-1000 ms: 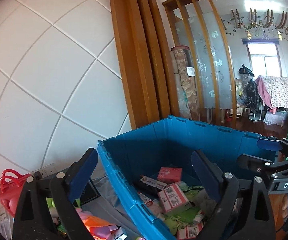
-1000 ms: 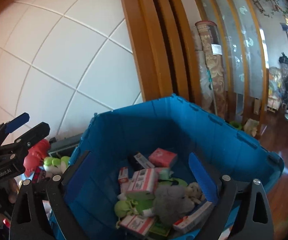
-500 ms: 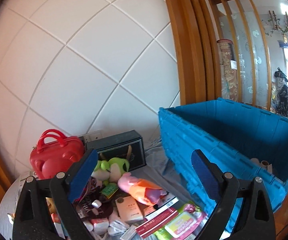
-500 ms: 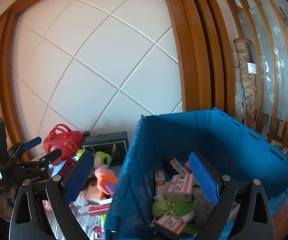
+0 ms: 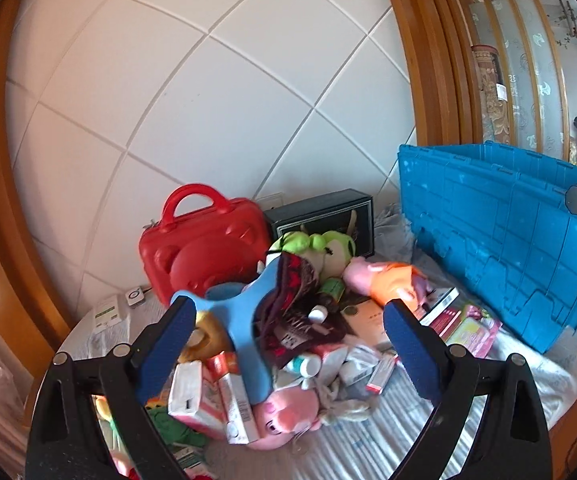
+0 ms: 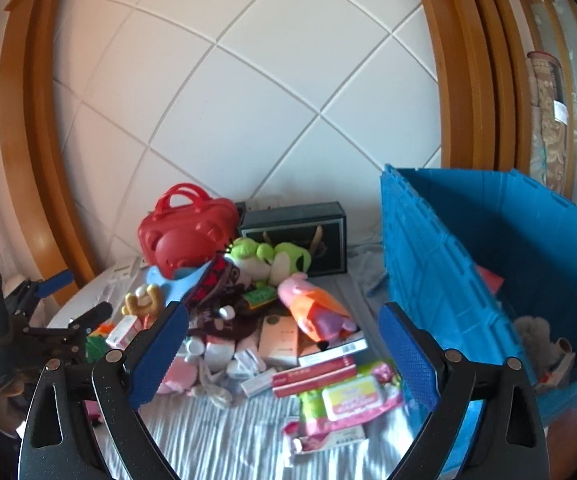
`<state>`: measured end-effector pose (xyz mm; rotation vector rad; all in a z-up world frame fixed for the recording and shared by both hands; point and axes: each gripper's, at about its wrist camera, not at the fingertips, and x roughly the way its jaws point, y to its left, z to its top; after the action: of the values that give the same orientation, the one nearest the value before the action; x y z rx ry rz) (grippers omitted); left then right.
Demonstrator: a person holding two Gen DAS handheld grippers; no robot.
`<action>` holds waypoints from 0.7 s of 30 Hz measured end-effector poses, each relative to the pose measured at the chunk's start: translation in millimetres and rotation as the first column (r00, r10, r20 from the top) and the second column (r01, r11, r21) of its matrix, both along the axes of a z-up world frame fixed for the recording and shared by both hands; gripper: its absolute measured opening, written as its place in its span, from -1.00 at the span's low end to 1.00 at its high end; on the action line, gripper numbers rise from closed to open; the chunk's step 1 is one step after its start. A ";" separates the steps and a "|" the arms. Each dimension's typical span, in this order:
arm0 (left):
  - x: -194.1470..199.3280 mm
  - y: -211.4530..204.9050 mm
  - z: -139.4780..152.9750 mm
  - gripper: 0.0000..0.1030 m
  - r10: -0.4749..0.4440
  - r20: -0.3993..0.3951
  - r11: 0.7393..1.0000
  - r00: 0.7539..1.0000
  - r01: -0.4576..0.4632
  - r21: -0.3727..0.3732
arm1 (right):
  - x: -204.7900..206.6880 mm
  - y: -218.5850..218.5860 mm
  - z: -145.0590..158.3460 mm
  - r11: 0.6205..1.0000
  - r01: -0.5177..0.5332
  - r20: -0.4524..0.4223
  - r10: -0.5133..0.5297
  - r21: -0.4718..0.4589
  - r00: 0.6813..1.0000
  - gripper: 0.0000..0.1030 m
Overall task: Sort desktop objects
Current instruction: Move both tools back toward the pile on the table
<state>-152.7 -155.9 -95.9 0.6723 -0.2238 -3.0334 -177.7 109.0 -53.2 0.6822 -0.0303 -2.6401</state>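
A heap of mixed things lies on the striped cloth. In it are a green plush, a pink and orange plush, a pink wipes pack, small cartons and a dark knitted item. The blue crate stands at the right with a grey plush and a few items inside. My right gripper is open above the heap's near side, holding nothing. My left gripper is open over the heap's left part, also holding nothing. It shows at the left edge of the right wrist view.
A red toy case and a black box stand against the white panelled wall behind the heap. A wooden frame borders the wall on both sides. The blue crate's wall closes off the right.
Both views have swung left from the inside of the blue crate to the heap on the cloth. Both grippers stayed open and hold nothing.
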 end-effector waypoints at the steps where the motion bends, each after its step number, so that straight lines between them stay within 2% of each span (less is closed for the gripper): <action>1: 4.3 -10.8 -5.8 0.86 0.013 0.011 1.000 1.000 -0.013 0.008 | 0.7 -8.5 -7.5 1.000 -0.006 0.019 0.006 -0.001 1.000 0.88; 7: 27.5 -57.6 -44.5 0.86 0.062 0.085 0.996 0.994 -0.067 0.052 | -2.6 -48.3 -47.3 0.998 -0.050 0.115 0.045 0.034 0.992 0.88; 10: 30.3 -67.8 -59.2 0.86 0.092 0.114 0.994 0.989 -0.097 0.042 | -7.1 -63.5 -59.8 0.995 -0.083 0.145 0.074 0.056 0.987 0.88; 15: 25.7 -78.2 -68.3 0.86 0.113 0.138 0.993 0.984 -0.117 0.025 | -21.5 -85.1 -73.2 0.989 -0.135 0.189 0.121 0.061 0.975 0.88; 21: 3.8 -95.8 -73.6 0.86 0.162 0.146 0.985 0.976 -0.170 0.043 | -43.9 -111.6 -77.2 0.976 -0.206 0.205 0.187 0.076 0.961 0.88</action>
<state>-148.9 -251.7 -169.5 0.8655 -0.0820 -2.8448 -221.6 -2.6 -130.4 0.9273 0.1044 -2.3885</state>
